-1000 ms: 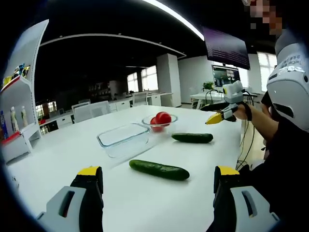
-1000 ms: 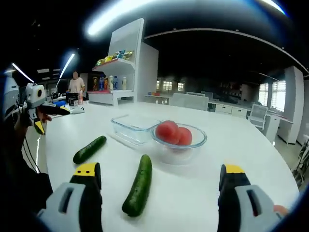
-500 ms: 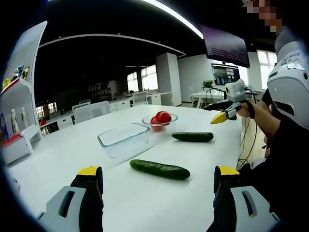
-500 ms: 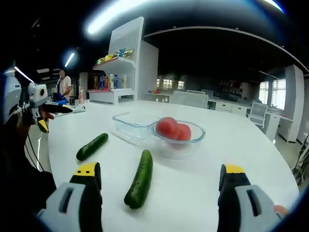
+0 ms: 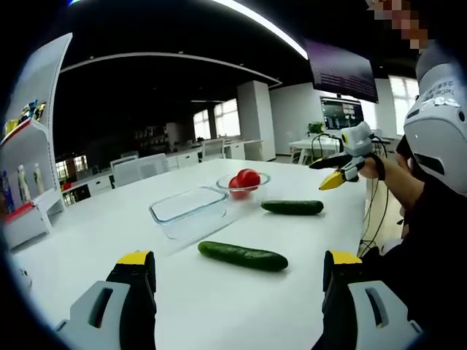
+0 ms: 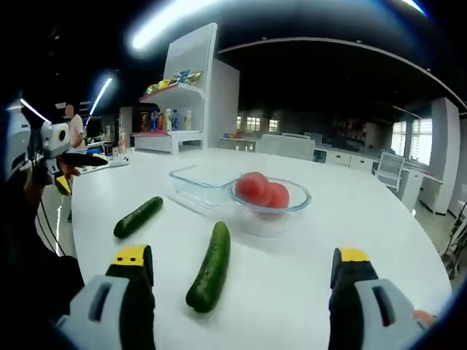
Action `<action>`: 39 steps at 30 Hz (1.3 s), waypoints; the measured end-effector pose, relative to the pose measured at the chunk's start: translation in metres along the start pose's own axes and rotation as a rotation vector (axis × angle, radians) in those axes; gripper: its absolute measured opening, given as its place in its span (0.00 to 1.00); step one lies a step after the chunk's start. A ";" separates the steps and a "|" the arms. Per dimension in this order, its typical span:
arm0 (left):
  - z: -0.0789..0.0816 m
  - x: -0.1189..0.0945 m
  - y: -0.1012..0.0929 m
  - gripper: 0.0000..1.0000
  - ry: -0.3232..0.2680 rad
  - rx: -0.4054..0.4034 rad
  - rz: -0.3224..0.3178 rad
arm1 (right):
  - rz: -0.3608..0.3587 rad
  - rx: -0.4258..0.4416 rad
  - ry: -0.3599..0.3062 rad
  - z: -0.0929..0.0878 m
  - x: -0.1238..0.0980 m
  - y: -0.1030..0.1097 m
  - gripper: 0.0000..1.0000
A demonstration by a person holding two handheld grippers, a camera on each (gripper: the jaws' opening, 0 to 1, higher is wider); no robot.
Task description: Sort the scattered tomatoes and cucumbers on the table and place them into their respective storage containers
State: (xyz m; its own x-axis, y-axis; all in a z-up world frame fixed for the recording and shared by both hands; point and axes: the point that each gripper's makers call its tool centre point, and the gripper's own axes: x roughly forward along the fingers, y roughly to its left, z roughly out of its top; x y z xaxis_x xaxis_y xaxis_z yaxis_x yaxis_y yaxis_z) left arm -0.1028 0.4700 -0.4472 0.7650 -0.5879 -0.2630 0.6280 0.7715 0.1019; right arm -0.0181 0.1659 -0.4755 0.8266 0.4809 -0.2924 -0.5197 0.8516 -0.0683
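Nearby, two smooth long cucumbers (image 6: 209,267) flank a round glass bowl (image 6: 271,211)

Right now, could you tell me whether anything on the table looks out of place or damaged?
Nothing looks damaged or spilled. Two cucumbers lie loose on the white table, outside the empty rectangular glass container; the tomatoes already sit in the round glass bowl.

Two cucumbers (image 6: 210,267) (image 6: 138,216) are seen on the counter (image 6: 306,277). Two tomatoes (image 6: 252,187) (image 6: 277,195) are held in one round glass bowl (image 6: 271,211). One square glass box (image 6: 203,185) is seen too.
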 end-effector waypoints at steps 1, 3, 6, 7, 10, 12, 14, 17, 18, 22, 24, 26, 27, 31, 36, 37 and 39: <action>0.000 0.000 0.000 0.95 0.000 0.000 0.000 | 0.000 -0.001 0.005 -0.001 0.001 0.000 0.96; 0.000 0.000 0.000 0.95 0.000 0.001 0.000 | 0.002 -0.005 0.012 -0.002 0.002 0.000 0.96; 0.001 0.000 0.000 0.95 -0.001 0.004 0.000 | 0.006 -0.011 0.018 -0.003 0.004 0.002 0.96; 0.001 0.000 0.000 0.95 -0.001 0.004 0.000 | 0.005 -0.012 0.020 -0.003 0.005 0.002 0.95; 0.001 0.000 0.001 0.95 0.001 0.005 0.001 | 0.008 -0.014 0.033 -0.007 0.010 0.003 0.94; 0.002 0.000 0.001 0.95 0.001 0.006 0.002 | 0.016 -0.019 0.039 -0.009 0.013 0.006 0.94; 0.002 -0.001 0.001 0.95 0.001 0.006 0.003 | 0.021 -0.026 0.055 -0.011 0.016 0.007 0.93; 0.002 -0.002 0.002 0.95 0.002 0.008 0.004 | 0.024 -0.024 0.080 -0.015 0.019 0.008 0.88; 0.002 -0.002 0.002 0.95 0.001 0.006 0.004 | 0.029 -0.021 0.085 -0.016 0.020 0.009 0.86; 0.002 -0.002 0.002 0.95 0.000 0.006 0.008 | 0.045 -0.019 0.088 -0.017 0.024 0.014 0.85; 0.001 -0.002 0.002 0.95 0.000 0.003 0.007 | 0.050 -0.021 0.094 -0.018 0.026 0.016 0.84; 0.000 -0.002 0.002 0.95 0.002 0.002 0.007 | 0.053 -0.027 0.099 -0.019 0.029 0.017 0.83; 0.000 -0.001 0.002 0.95 0.003 0.002 0.007 | 0.055 -0.030 0.100 -0.019 0.031 0.018 0.83; -0.001 -0.001 0.001 0.95 0.004 0.000 0.004 | 0.061 -0.045 0.112 -0.020 0.039 0.021 0.80; -0.001 -0.001 0.001 0.95 0.002 -0.004 0.006 | 0.071 -0.036 0.140 -0.026 0.049 0.024 0.75; -0.002 -0.002 0.002 0.95 0.004 -0.003 0.008 | 0.074 -0.036 0.142 -0.027 0.051 0.025 0.74; -0.002 -0.002 0.003 0.95 0.006 -0.003 0.012 | 0.077 -0.034 0.149 -0.028 0.056 0.027 0.70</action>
State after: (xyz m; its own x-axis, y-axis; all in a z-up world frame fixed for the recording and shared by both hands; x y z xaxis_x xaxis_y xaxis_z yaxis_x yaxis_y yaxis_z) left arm -0.1026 0.4741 -0.4485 0.7716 -0.5772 -0.2675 0.6184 0.7791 0.1026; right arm 0.0075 0.2099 -0.5205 0.7438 0.5064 -0.4363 -0.5897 0.8044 -0.0717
